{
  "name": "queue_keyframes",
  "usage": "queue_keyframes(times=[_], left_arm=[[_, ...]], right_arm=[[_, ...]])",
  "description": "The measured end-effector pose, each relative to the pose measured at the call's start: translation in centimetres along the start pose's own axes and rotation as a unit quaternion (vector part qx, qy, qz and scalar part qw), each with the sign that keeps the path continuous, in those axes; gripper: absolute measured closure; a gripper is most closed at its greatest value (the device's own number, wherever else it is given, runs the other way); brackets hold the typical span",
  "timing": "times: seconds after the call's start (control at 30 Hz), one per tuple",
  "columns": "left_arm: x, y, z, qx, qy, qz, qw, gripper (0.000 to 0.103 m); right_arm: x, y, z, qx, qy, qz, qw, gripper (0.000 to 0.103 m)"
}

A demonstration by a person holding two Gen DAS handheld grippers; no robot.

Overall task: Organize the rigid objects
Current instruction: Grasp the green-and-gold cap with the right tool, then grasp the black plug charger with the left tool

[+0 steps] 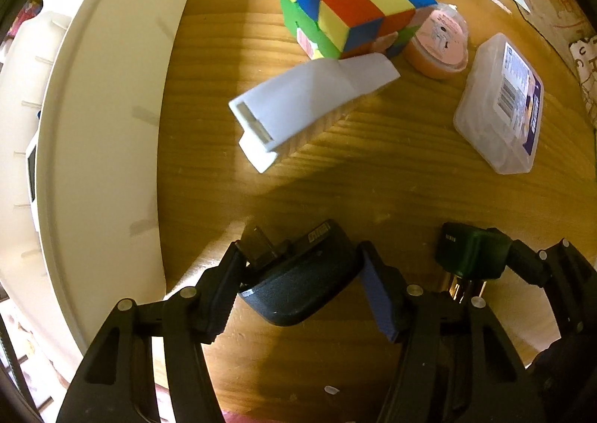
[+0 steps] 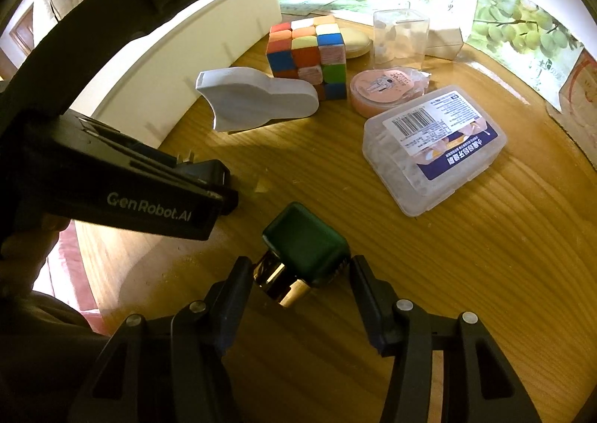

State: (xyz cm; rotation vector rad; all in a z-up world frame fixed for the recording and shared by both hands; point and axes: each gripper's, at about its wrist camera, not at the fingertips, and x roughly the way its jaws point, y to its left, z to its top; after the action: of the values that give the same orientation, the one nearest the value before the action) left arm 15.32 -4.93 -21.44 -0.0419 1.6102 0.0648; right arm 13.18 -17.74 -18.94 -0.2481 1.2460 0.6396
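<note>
— Rigid objects on the wooden tabletop (image 1: 373, 191): where do they lie?
— A colour cube (image 1: 347, 9) sits at the top centre of the left wrist view. A white wedge-shaped block (image 1: 309, 98) lies just below it, and a round orange tub (image 1: 440, 46) is beside the cube. A clear lidded box (image 1: 500, 106) is at the right, and a white bin (image 1: 104, 106) runs down the left edge.
— And the left tool (image 1: 302, 259)?
— It points down at bottom centre, its pads against both sides of a dark blue object (image 1: 298, 296) (what the object is, I cannot tell).
— The right tool (image 2: 298, 266)?
— It is clamped on a green-capped bottle (image 2: 304, 232) with a gold body, at the lower middle of its own view. The bottle lies tilted on the wood.
</note>
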Motion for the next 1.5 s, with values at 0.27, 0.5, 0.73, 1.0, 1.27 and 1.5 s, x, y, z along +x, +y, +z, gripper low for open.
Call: queue_keyframes(times=[0.27, 0.5, 0.73, 1.0, 1.27, 1.5], left_arm=[[0.0, -1.1, 0.0, 0.005, -0.005, 0.003, 1.0, 0.038], [-1.0, -0.9, -1.3, 0.003, -0.024, 0.001, 0.9997, 0.038], [-1.0, -1.0, -3.3, 0.005, -0.039, 0.004, 0.9992, 0.038], [-2.7, -1.8, -5.1, 0.024, -0.064, 0.006, 0.9976, 0.038], [-6.6, -1.8, -5.0, 0.041, -0.09, 0.005, 0.9951, 0.038], [-10.8, -0.4, -4.4, 0.057, -0.13, 0.002, 0.9898, 0.038]], right_arm=[[-0.4, 0.2, -0.5, -0.001, -0.005, -0.003, 1.0, 0.056], [-0.7, 0.4, -1.1, 0.004, -0.002, -0.01, 1.0, 0.061], [-1.2, 0.2, -1.5, 0.017, 0.003, -0.016, 1.0, 0.061], [-2.1, -0.4, -1.9, 0.048, 0.004, -0.013, 0.999, 0.062], [-3.4, -0.4, -1.5, 0.067, -0.014, -0.017, 0.998, 0.071], [-4.1, 0.1, -0.8, 0.078, -0.015, -0.025, 0.997, 0.072]])
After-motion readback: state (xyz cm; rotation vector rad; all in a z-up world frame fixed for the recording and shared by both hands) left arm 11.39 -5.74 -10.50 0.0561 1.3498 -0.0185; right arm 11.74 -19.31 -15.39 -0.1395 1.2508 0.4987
